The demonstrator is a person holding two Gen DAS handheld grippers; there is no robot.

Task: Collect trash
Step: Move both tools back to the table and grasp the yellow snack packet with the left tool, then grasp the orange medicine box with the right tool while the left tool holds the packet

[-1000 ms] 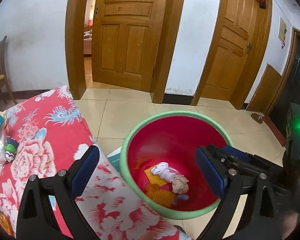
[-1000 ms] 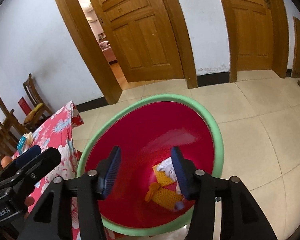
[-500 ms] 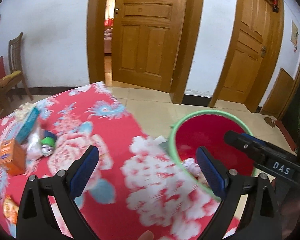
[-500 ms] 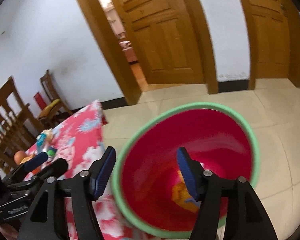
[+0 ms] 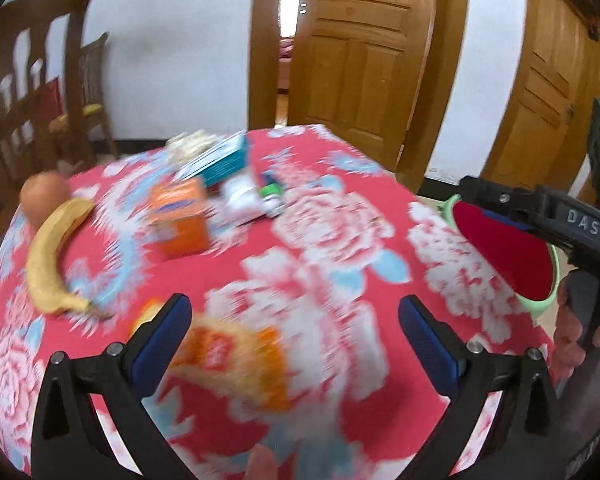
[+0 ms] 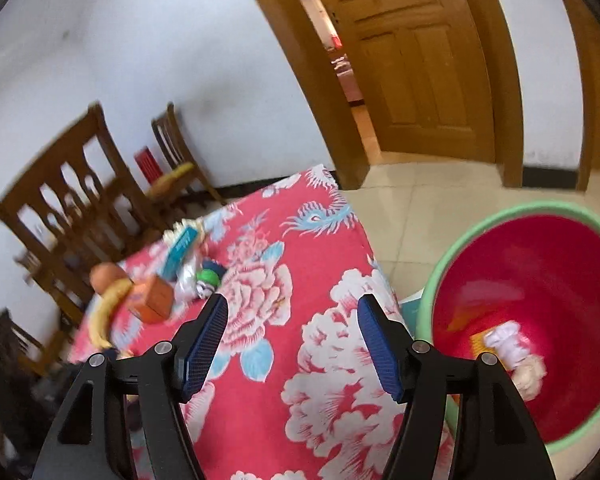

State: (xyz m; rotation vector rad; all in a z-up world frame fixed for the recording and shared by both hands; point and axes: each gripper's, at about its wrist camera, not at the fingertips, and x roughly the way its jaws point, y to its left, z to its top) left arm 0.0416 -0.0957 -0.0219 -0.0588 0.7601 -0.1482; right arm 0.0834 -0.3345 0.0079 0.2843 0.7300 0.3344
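Now both tools hang over the bench (image 5: pixel 320 248), which wears a red cloth with big white flowers. The left tool (image 5: pixel 294 340) has its jaws spread very wide and opening more, with nothing gripped. An orange and yellow wrapper (image 5: pixel 236 360) lies flat on the cloth right below it, a little toward its left finger, between the two blue pads but not touched by them. The picture is blurry there, so I cannot tell which way the wrapper's long side runs.

The right tool (image 6: pixel 292 344) has its jaws opening too, and only cloth shows between them. It is over the bench edge next to the bin (image 6: pixel 540 320), well apart from the wrapper.

The bin is red inside with a green rim. It stands on the floor at the right side of the bench, and some white and orange trash already sits at its bottom.

Farther back on the bench lie a banana (image 5: pixel 52 256), a round brown fruit (image 5: pixel 44 196), an orange box (image 5: pixel 180 220), a blue box (image 5: pixel 220 160) and a small green-capped thing (image 5: pixel 272 196).

I think the left tool is the nearer one for the wrapper. It would need to dip down and a bit left.
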